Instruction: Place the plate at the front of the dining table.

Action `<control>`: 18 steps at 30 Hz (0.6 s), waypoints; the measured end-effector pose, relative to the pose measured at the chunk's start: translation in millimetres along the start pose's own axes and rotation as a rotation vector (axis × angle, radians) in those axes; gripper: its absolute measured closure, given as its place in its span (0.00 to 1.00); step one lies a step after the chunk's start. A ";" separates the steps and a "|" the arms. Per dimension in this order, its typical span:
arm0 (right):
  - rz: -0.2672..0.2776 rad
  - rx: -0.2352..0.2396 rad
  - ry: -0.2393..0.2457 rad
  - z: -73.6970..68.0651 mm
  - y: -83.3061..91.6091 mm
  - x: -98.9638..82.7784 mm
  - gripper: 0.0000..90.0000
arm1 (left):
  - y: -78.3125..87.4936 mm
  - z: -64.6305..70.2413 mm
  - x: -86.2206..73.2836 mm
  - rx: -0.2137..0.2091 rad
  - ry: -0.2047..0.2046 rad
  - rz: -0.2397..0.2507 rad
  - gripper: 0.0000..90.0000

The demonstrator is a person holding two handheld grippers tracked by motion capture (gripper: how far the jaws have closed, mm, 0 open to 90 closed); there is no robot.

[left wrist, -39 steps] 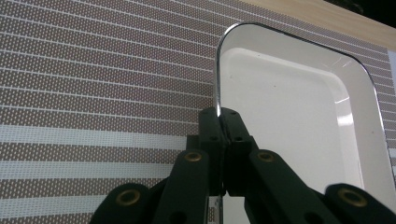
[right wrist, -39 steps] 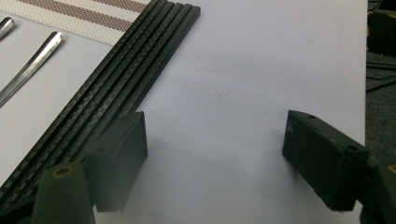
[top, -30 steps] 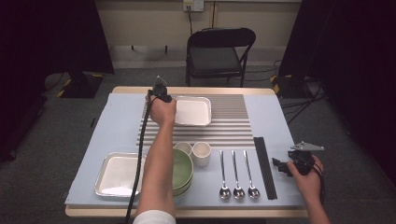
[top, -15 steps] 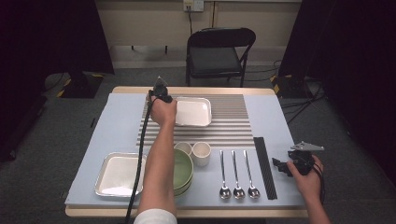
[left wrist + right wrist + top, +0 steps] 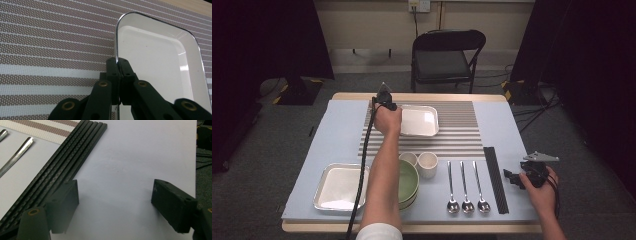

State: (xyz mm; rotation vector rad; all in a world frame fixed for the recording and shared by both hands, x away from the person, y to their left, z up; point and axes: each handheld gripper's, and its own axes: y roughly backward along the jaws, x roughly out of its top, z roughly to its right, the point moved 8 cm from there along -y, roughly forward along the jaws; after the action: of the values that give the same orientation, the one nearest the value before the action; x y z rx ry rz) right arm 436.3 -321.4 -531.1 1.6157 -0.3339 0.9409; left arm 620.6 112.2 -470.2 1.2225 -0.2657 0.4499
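- Near edge first: the right gripper (image 5: 115,202) rests wide open on the bare surface (image 5: 140,157), just beside the black chopsticks (image 5: 62,167); best kept parked.
- Far side: the left gripper (image 5: 117,63) pinches the white tray's (image 5: 155,62) rim on the striped mat (image 5: 50,37).
- Lift level; that 1-edge pinch probably tips.

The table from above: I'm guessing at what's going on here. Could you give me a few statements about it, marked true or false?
1. The left gripper pinches the rim of the metal tray. True.
2. The right gripper holds a spoon. False: its jaws stand open and empty over the blue mat.
3. Three spoons lie side by side. True.
4. The green bowl sits on the striped mat. False: it sits on the blue mat.
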 end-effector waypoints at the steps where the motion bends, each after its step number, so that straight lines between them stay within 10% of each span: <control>1: 0.000 0.000 0.000 0.0 0.0 0.0 0.23 | -0.4 0.3 0.1 0.002 0.009 0.002 0.99; 18: 0.000 0.000 0.000 0.0 0.0 0.0 0.23 | -3.5 0.4 -0.1 0.012 0.003 0.001 0.97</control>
State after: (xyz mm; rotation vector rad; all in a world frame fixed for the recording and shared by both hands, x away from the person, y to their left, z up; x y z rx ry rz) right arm 436.3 -321.4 -531.1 1.6152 -0.3342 0.9412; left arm 622.1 110.8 -473.1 1.2330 -0.2615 0.4543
